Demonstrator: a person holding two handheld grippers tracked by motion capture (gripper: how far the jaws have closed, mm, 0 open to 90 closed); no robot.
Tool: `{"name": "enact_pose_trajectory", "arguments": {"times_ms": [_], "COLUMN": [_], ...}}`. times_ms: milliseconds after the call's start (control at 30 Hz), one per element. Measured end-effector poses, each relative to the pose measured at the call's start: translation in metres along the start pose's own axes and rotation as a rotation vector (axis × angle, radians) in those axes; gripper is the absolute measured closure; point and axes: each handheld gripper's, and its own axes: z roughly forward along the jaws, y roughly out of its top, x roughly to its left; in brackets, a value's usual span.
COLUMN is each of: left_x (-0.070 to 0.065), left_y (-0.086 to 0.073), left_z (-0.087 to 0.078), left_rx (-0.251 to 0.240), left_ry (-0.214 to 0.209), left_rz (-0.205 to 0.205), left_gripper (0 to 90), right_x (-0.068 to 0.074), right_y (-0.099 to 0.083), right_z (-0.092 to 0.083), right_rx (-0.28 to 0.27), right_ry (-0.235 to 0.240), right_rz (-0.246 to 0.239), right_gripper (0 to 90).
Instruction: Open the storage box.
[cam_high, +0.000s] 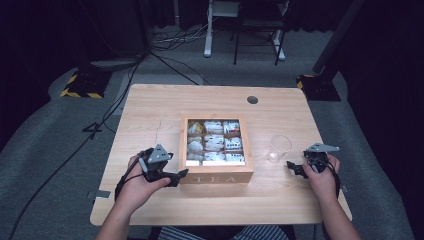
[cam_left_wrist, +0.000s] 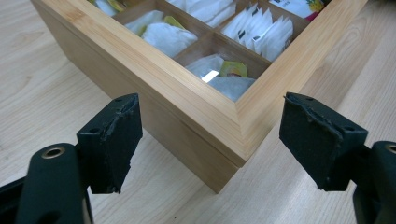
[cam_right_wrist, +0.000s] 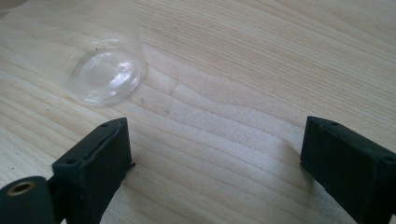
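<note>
The open square bamboo tea box (cam_high: 216, 172) stands mid-bench, its near-left corner just ahead of the left tool (cam_left_wrist: 210, 140), between that tool's wide-apart jaws. A clear plastic cup (cam_high: 278, 148) stands between box and right tool (cam_high: 296, 169). Bare pale wooden bench (cam_high: 150, 105) lies free behind and at both sides.

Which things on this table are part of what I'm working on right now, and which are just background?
In play:
- square bamboo tea box with tea bags in its compartments
- clear plastic cup, upright, empty
- left claw, open at the box's corner
- right claw, open beside the cup

Just about:
- round grey grommet in the light wooden table
- black cables on the floor
</note>
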Motion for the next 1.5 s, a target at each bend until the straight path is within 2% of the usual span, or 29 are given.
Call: {"name": "enact_pose_trajectory", "arguments": {"times_ms": [167,200,267,333,467,867,967,1200,1467,1500], "left_x": [-0.003,-0.003,-0.005,-0.007,-0.008,-0.009,-0.008,-0.009,-0.010,-0.011], "left_y": [-0.002,-0.003,-0.003,-0.003,-0.005,-0.006,-0.007,-0.005,-0.003,-0.003], "left_z": [0.008,0.010,0.013,0.015,0.018,0.019,0.019,0.018,0.016,0.015], "left_rx": [0.011,0.027,0.042,0.053,0.060,0.089,0.092,0.105,0.113,0.109], "left_ry": [-0.008,-0.007,0.001,-0.004,-0.009,0.009,0.000,0.003,0.013,0.018], "left_rz": [-0.004,0.001,0.006,0.019,0.016,0.034,0.010,-0.003,0.001,0.018], "left_gripper": [21.5,21.3,17.5,20.3,21.3,25.7,26.8,27.7,30.4,30.9], "right_x": [0.000,0.000,0.000,0.000,0.000,0.000,0.000,0.000,0.000,0.000], "right_y": [0.000,0.000,0.000,0.000,0.000,0.000,0.000,0.000,0.000,0.000], "right_z": [0.000,0.000,0.000,0.000,0.000,0.000,0.000,0.000,0.000,0.000], "right_rx": [0.000,0.000,0.000,0.000,0.000,0.000,0.000,0.000,0.001,0.000], "right_ry": [0.000,0.000,0.000,0.000,0.000,0.000,0.000,0.000,0.000,0.000], "right_rz": [0.000,0.000,0.000,0.000,0.000,0.000,0.000,0.000,-0.001,0.000], "right_gripper": [8.7,8.8,8.8,8.8,8.8,8.8,8.8,8.8,8.8,8.8]}}
